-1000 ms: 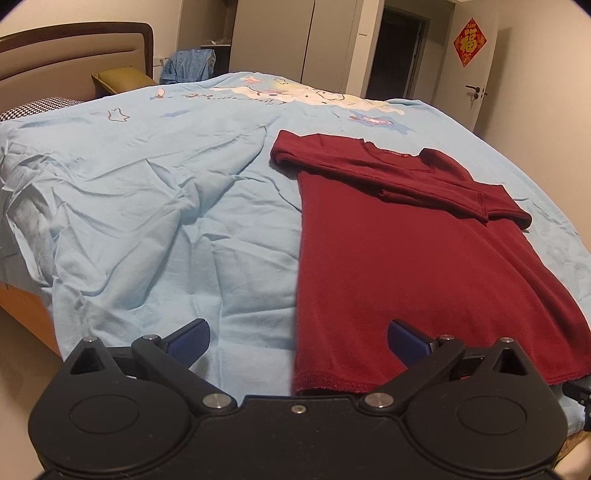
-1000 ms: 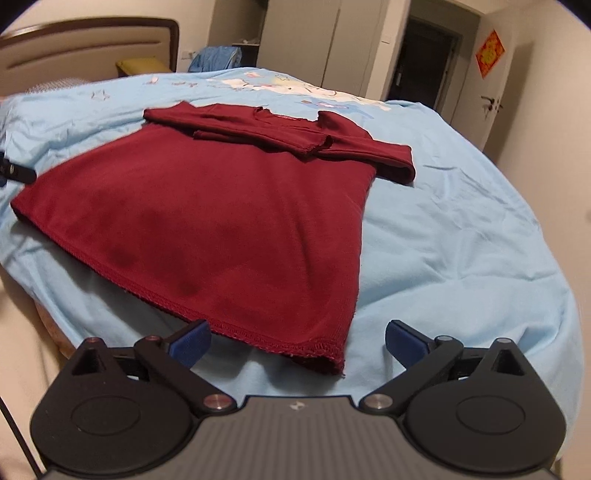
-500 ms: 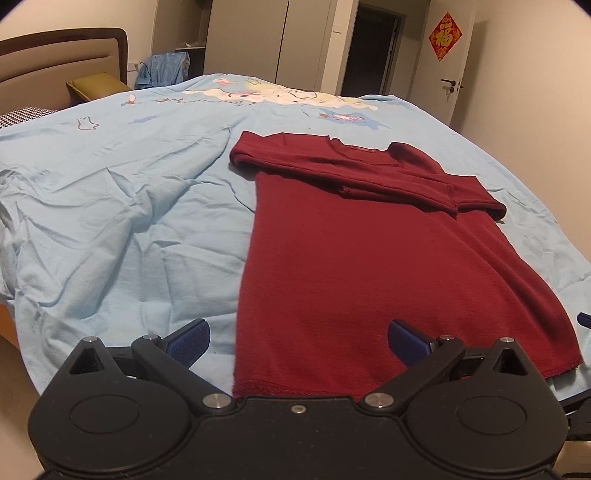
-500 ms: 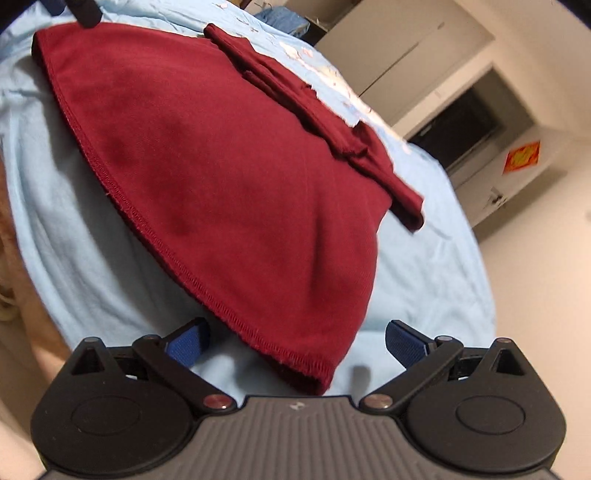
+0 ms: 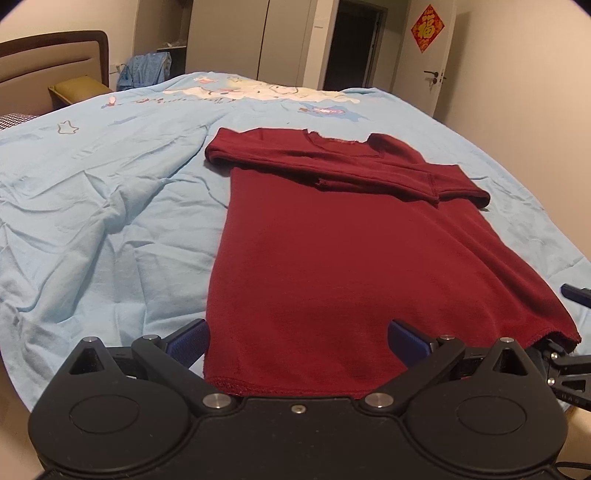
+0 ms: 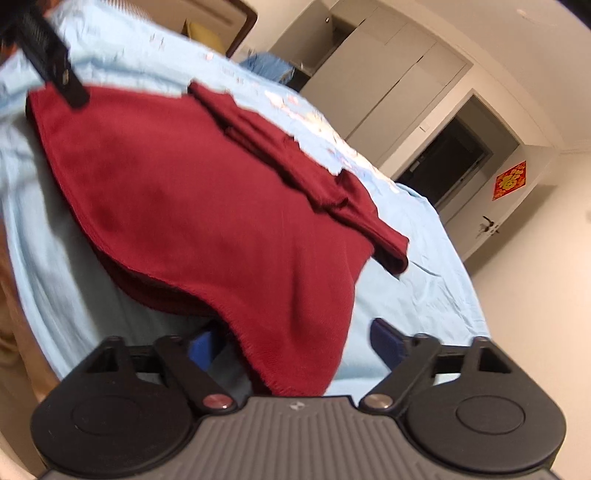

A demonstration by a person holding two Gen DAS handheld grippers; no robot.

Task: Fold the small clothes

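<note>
1. Two grippers were at the near hem of a dark red shirt [image 5: 332, 266] that lay flat on a light blue bedsheet [image 5: 110, 206].
2. The left gripper [image 5: 297, 341] stood with its jaws wide apart, the shirt's lower left corner between the blue pads [image 5: 186, 341], which did not press the cloth.
3. The right gripper [image 6: 293, 345] had its jaws closing around the lower right corner of the shirt; the cloth lay between the pads, with clear gaps at both sides, so nothing was gripped.
4. Just beyond the tools, the shirt's body stretched away smooth and flat.
5. Farther on, both sleeves [image 5: 369, 173] lay folded across the chest, below the neckline.
6. Beyond the shirt, the sheet carried a white cartoon print [image 5: 266, 90].
7. Farthest off stood a headboard [image 5: 55, 55] to the left, wardrobe doors [image 5: 266, 37] ahead, and a door [image 5: 432, 59] with a red ornament [image 5: 427, 27] to the right.
</note>
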